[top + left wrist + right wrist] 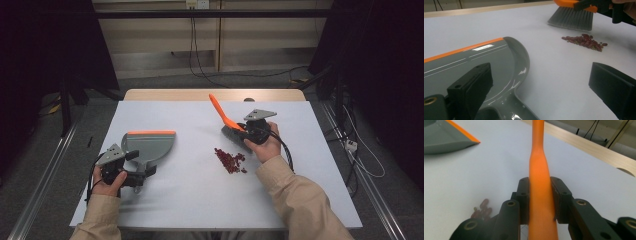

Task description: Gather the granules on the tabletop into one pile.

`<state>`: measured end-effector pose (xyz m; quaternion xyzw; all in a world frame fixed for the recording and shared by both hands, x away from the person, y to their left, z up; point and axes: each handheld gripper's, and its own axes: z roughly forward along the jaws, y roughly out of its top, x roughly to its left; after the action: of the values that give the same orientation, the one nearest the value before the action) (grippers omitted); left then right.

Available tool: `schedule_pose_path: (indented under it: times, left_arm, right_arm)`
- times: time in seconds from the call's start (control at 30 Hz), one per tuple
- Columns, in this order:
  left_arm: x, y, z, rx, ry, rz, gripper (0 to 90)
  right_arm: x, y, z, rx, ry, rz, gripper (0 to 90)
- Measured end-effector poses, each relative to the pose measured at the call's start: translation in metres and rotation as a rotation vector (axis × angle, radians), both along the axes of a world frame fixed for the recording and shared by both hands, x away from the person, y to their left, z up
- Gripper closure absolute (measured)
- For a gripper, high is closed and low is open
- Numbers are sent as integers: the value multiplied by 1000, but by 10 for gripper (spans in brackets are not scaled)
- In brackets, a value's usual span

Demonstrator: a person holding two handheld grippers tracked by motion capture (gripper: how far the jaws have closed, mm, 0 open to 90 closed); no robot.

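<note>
The work in hand was sweeping a small heap of red beans (230, 160) into a dustpan (150, 145), and it was barely begun. The beans lay loose on the white table (190, 200), right of its centre and nearer the right edge than the left, with none inside the pan. The right gripper (248, 131) had its 2 jaws shut tight on the orange handle of the brush (226, 120), as the right gripper view showed plainly; the grey bristles (571, 18) stood just beyond the heap, toward the far edge, close to it but apparently not yet touching. The dustpan rested flat toward the left edge, well apart from the beans, its orange lip turned to the far edge rather than to them. The left gripper (142, 172) sat at the pan's handle with its jaws wide apart, 1 over the pan, gripping nothing. Left to do, by my judgement: take hold of the pan, bring it up to the heap, and sweep everything in.
</note>
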<state>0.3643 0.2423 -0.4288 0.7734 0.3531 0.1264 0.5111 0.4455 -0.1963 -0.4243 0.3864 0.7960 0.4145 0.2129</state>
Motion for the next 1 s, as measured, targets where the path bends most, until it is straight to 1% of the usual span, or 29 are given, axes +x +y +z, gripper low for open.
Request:
schedule_pose_path:
  times: [0.07, 0.17, 0.23, 0.27, 0.3, 0.37, 0.4, 0.43, 0.47, 0.53, 0.6, 0.67, 0.73, 0.77, 0.8, 0.87, 0.9, 0.93, 0.97, 1.0]
  left_arm:
    - [0, 0, 0, -1, 0, 0, 49]
    - [-1, -1, 0, -3, -3, 1, 49]
    - [-1, -1, 0, 1, -1, -2, 49]
    - [-1, -1, 0, 0, -1, -3, 49]
    - [-1, -1, 0, -2, -1, -3, 49]
    - [-1, 0, 0, 0, -1, 1, 49]
    - [-1, 0, 0, 0, -2, 1, 49]
    - [-1, 0, 0, 1, -2, 2, 49]
    - [-1, 0, 0, -6, 0, 2, 49]
    - [0, 0, 0, -3, 1, 2, 49]
    - [0, 0, 0, 0, -3, 4, 49]
    - [-1, 0, 0, -1, -3, 4, 49]
    - [-1, 0, 0, -5, 0, 4, 49]
    - [0, 1, 0, 0, 0, 5, 49]
    - [0, 1, 0, 1, -1, 5, 49]
    - [0, 1, 0, 1, 0, 6, 49]
    - [0, 1, 0, 4, -2, 6, 49]
    - [0, 1, 0, 3, 0, 7, 49]
    - [0, 1, 0, 9, 0, 5, 49]
    - [0, 1, 0, 8, -1, 9, 49]
  right_arm:
    - [1, 0, -1, 12, 20, 15, 711]
    - [0, 2, 1, 4, 41, -3, 700]
    - [3, 2, 4, 16, 82, -11, 663]
    - [5, 3, 6, 15, 104, -4, 661]
    - [7, 4, 7, 6, 129, -3, 654]
    - [11, 6, 9, -30, 168, -5, 651]
    - [12, 7, 9, -38, 181, 1, 672]
    - [13, 7, 9, -47, 183, 1, 709]
    - [14, 8, 9, -61, 179, 13, 709]
    - [15, 7, 9, -72, 175, 51, 712]
    - [16, 7, 10, -101, 167, 82, 714]
    - [17, 7, 11, -105, 163, 105, 714]
    - [19, 7, 12, -108, 121, 168, 714]
    - [20, 6, 12, -96, 115, 182, 714]
    - [22, 6, 11, -81, 93, 202, 714]
    - [26, 7, 12, -87, 55, 236, 714]
    - [28, 7, 13, -94, 26, 281, 714]
    - [30, 8, 13, -95, 19, 302, 714]
    - [32, 10, 13, -106, 3, 327, 714]
    - [34, 12, 13, -113, -3, 351, 714]
